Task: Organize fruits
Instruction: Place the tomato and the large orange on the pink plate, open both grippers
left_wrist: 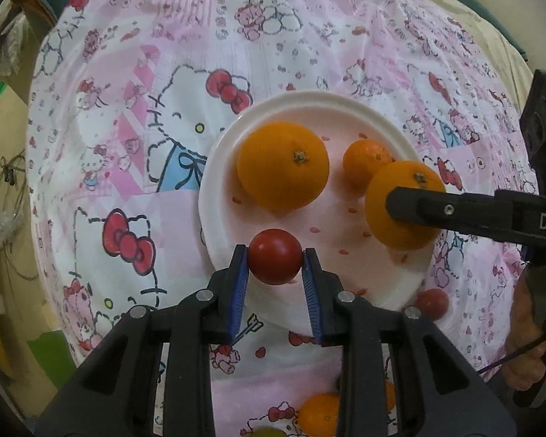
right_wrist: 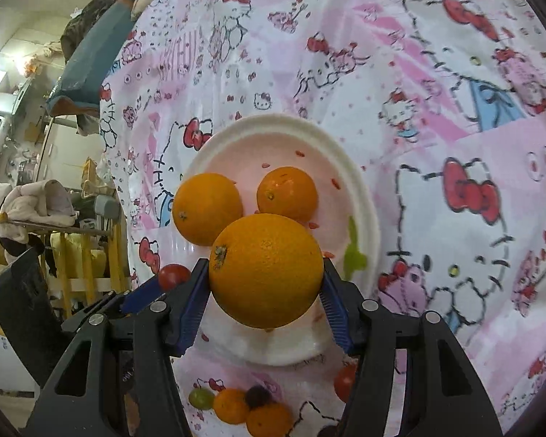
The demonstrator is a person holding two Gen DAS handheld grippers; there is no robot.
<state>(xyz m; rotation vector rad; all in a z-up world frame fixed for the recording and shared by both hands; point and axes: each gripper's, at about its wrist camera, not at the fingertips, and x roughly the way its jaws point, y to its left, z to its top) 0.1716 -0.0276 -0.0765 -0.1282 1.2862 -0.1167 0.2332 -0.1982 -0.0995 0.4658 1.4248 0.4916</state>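
A white plate (left_wrist: 236, 138) lies on the Hello Kitty cloth. A large orange (left_wrist: 282, 165) and a small mandarin (left_wrist: 366, 160) lie on it. My left gripper (left_wrist: 275, 256) is shut on a red tomato (left_wrist: 275, 255) over the plate's near edge. My right gripper (right_wrist: 265, 276) is shut on a big orange (right_wrist: 267, 269) over the plate (right_wrist: 360, 189); it shows from the side in the left wrist view (left_wrist: 400, 204). The other orange (right_wrist: 207, 207) and the mandarin (right_wrist: 287, 193) lie beyond it. The held tomato (right_wrist: 173, 275) shows at the left.
Loose fruit lies on the cloth beside the plate: a red tomato (left_wrist: 433, 302), a mandarin (left_wrist: 318, 415), and in the right wrist view a green grape (right_wrist: 201, 398), mandarins (right_wrist: 231, 406), a dark grape (right_wrist: 258, 395) and a tomato (right_wrist: 345, 380). Room clutter stands beyond the table's left edge.
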